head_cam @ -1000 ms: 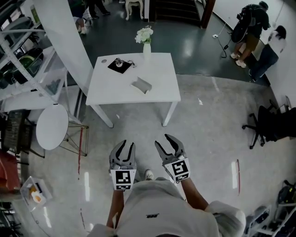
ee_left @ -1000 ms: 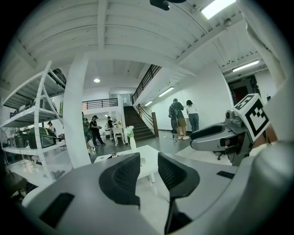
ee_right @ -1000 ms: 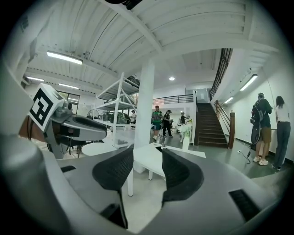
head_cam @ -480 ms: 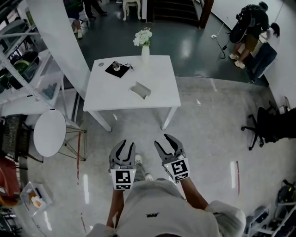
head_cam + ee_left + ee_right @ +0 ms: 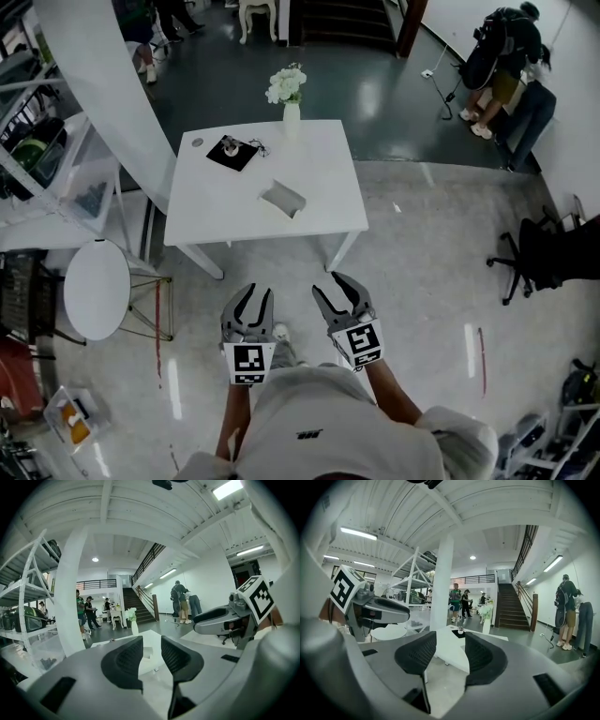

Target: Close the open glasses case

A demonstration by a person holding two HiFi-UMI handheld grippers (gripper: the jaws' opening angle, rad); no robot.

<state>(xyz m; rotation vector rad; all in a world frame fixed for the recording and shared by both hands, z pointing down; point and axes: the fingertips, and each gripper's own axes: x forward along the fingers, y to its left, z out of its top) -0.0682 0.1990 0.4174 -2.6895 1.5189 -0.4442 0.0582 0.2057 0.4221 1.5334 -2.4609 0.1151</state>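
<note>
Task not yet begun: glasses case (image 5: 283,198) is seen lying open on white tabletop (image 5: 323,173), well ahead of both jaws. Left gripper (image 5: 251,293) & right gripper (image 5: 338,286) are held w/ jaws part-open, nothing gripped. Floor (image 5: 422,281) is yet to be crossed. Vase (image 5: 291,111) & black mat (image 5: 230,151) sit beyond case; no obstacle is seen.

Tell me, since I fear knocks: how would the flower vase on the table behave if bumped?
The vase looks slim and upright, its flowers spreading wider above, so it probably tips easily. It stands at the far edge of the table, so it might fall off.
</note>
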